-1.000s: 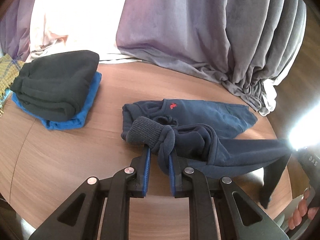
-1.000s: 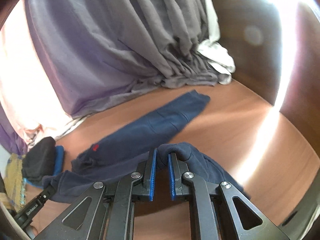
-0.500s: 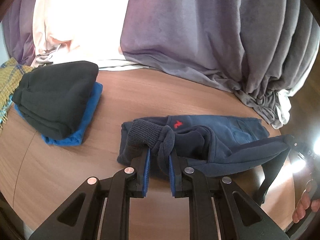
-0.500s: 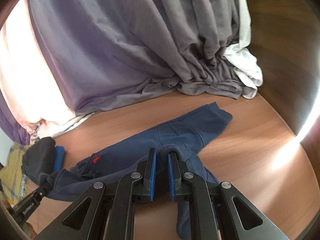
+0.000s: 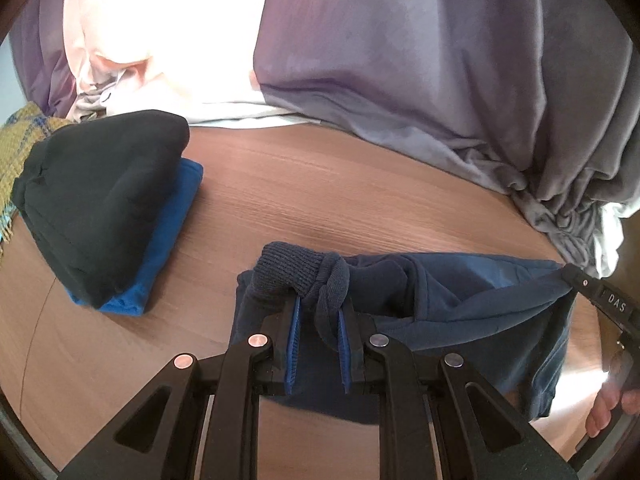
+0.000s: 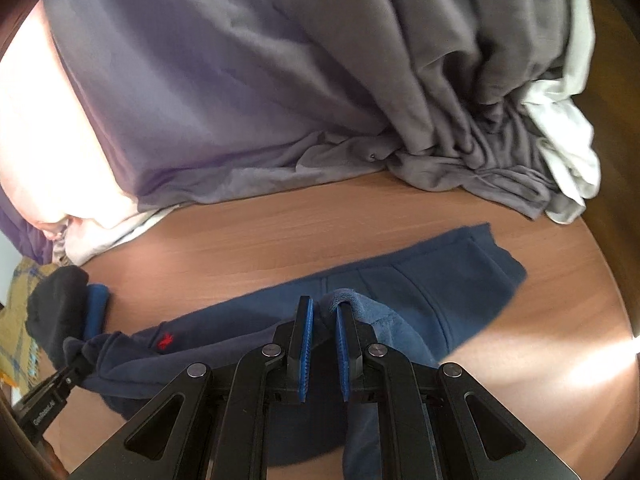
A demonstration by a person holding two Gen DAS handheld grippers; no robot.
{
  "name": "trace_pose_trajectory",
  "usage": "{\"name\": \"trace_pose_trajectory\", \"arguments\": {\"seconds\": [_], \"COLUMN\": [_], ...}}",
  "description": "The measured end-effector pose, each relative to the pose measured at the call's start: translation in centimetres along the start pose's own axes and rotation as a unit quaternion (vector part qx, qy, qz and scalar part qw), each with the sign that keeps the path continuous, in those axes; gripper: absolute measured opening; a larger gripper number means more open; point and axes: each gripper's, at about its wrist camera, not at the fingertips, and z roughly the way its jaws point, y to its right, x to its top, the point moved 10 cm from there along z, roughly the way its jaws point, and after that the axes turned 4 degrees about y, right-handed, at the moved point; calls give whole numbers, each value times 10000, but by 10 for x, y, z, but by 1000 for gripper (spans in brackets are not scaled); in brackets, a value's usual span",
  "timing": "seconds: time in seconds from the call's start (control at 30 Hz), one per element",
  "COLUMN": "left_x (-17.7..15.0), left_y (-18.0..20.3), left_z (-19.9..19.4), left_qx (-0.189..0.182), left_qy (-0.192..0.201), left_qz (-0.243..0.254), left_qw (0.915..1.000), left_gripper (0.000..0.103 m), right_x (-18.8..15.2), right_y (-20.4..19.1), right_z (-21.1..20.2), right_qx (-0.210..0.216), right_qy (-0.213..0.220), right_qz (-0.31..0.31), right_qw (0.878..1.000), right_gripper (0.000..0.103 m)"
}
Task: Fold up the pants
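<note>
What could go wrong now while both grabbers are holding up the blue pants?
1. The left gripper pinches only the bunched ribbed cuff of the navy pants. It might slip out.
2. The right gripper holds just a thin fold of cloth, so the top leg could land crooked on the leg lying on the table.
3. The folded pile of clothes sits close by. Swinging cloth might bump it.

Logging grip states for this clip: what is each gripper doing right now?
Left gripper: shut on the navy pants at the ribbed cuff.
Right gripper: shut on a fold of the navy pants.
</note>
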Motion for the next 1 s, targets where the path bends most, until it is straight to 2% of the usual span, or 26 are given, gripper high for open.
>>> {"name": "trace_pose_trajectory", "arguments": {"seconds": [0.27, 0.5, 0.73, 0.8, 0.83, 0.87, 1.0], "left_x": [0, 4, 8, 10, 11, 13, 24], "left_y": [-4, -6, -5, -4, -3, -3, -1], "left_z": [32, 52, 63, 59, 55, 50, 24], "left_qx": [180, 329, 359, 320, 302, 344, 424], "left_qy": [-246, -314, -335, -295, -266, -191, 248], "left_qz": [-50, -12, 102, 189, 235, 280, 565], "left_qw": [9995, 9990, 9987, 9989, 9989, 9988, 9972], "left_gripper": [21, 35, 40, 47, 52, 63, 69], "right_x": [2, -2, -5, -6, -5, -5, -2], "right_y": [0, 2, 3, 0, -1, -2, -5], "right_z": [55, 90, 113, 113, 112, 110, 93], "right_qx": [73, -7, -80, -55, -31, 14, 98], "right_qy": [-449, -688, -908, -941, -948, -951, -846], "right_qz": [76, -17, -137, -195, -226, -238, -273], "right_qw": [9989, 9976, 9957, 9954, 9952, 9952, 9960], "right_gripper": [12, 12, 13, 17, 21, 27, 33]}}
